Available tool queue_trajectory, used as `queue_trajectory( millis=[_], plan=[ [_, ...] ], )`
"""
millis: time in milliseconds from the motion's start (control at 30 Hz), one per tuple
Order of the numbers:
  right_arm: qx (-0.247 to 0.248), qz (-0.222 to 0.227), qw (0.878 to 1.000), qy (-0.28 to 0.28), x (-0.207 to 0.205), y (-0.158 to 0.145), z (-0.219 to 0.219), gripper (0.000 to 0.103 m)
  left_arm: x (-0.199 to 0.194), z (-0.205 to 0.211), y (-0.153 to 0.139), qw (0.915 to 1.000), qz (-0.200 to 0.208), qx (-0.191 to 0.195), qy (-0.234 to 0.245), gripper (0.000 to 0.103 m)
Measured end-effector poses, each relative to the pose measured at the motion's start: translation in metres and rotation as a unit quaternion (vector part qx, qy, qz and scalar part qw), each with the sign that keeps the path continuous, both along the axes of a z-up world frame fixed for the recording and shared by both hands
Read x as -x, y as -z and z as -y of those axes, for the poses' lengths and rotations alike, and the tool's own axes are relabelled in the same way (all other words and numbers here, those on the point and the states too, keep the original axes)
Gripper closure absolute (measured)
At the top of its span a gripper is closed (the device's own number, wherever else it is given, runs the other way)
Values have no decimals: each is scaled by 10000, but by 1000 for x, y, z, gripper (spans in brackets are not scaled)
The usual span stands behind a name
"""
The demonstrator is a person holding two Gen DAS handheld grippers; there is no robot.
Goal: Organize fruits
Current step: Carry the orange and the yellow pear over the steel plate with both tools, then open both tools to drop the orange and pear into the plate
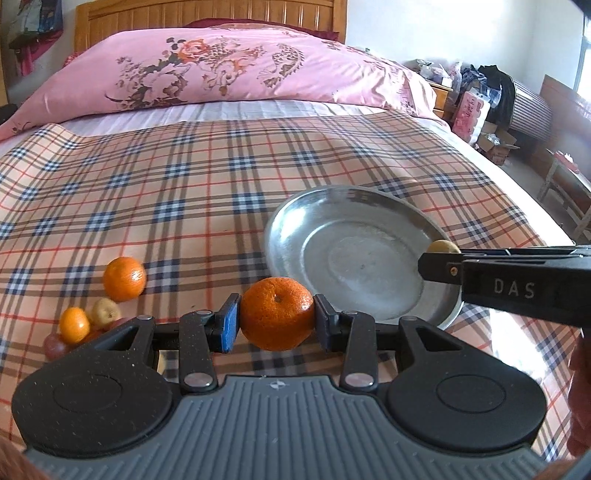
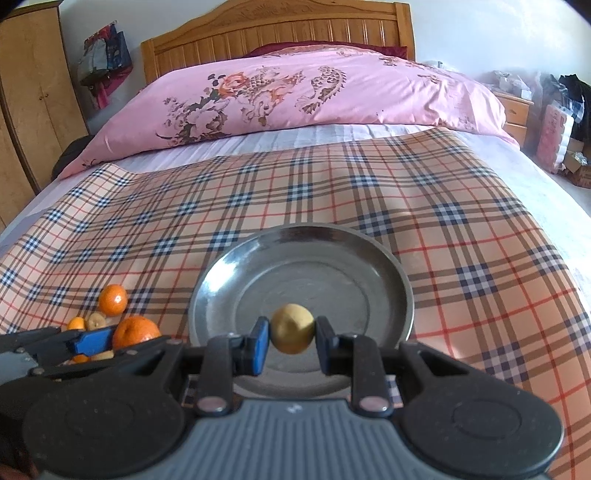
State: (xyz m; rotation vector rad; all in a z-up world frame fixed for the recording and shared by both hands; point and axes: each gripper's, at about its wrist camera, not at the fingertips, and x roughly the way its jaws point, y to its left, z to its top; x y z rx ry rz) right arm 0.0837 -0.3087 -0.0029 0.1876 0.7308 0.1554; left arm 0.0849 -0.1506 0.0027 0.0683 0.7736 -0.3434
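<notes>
A bed fills the room's middle, with a slatted wooden headboard against a pale wall. A pink flowered quilt lies folded at its head, and a checked cloth covers the striped sheet. A wooden wardrobe stands on the left, bags hanging beside it. On the right are a nightstand, boxes and daylight from a window.

Orange tangerine sits between my left gripper's pads, one blue, one black. My right gripper, same blue and black, carries a pale yellow fruit. Plate silver-grey. Cloth tan plaid, navy and red lines. Quilt pink, floral print. Headboard honey-brown wood.
</notes>
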Motion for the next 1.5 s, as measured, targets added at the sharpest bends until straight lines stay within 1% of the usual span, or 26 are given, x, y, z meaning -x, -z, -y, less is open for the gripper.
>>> queue_trajectory(
  millis=[267, 500, 767, 1033, 1067, 1100, 1233, 1300, 1367, 1433, 1500],
  plan=[
    [38, -96, 9999, 23, -18, 8, 7, 79, -16, 18, 4, 9999, -60, 42, 92, 57],
    [-41, -265, 9996, 46, -36, 19, 14, 79, -26, 28, 13, 9997, -152, 10, 166, 57],
    [-37, -368, 9993, 56, -53, 29, 15, 79, -38, 37, 19, 9996, -247, 3, 162, 57],
    [-77, -353, 9993, 57, -61, 32, 16, 79, -42, 41, 21, 9994, -178, 125, 264, 56],
    [-93, -327, 9994, 39, -61, 32, 16, 78, -41, 41, 20, 9994, -147, 149, 268, 45],
    [-114, -283, 9995, 44, -60, 30, 16, 78, -41, 41, 19, 9994, -104, 192, 261, 40],
    [-126, -148, 9998, 30, -57, 24, 15, 78, -38, 38, 13, 9993, -18, 250, 285, 38],
    [-99, -130, 9999, 41, -55, 21, 15, 77, -35, 36, 10, 9995, 25, 201, 243, 35],
    [-93, -122, 9998, 85, -51, 19, 15, 77, -33, 34, 7, 9996, 81, 153, 217, 26],
    [-127, -114, 9998, 134, -46, 17, 17, 74, -29, 30, 4, 9997, 149, 97, 178, 20],
    [-170, -112, 9996, 173, -41, 15, 17, 67, -25, 25, 0, 9997, 193, 53, 143, 14]
  ],
)
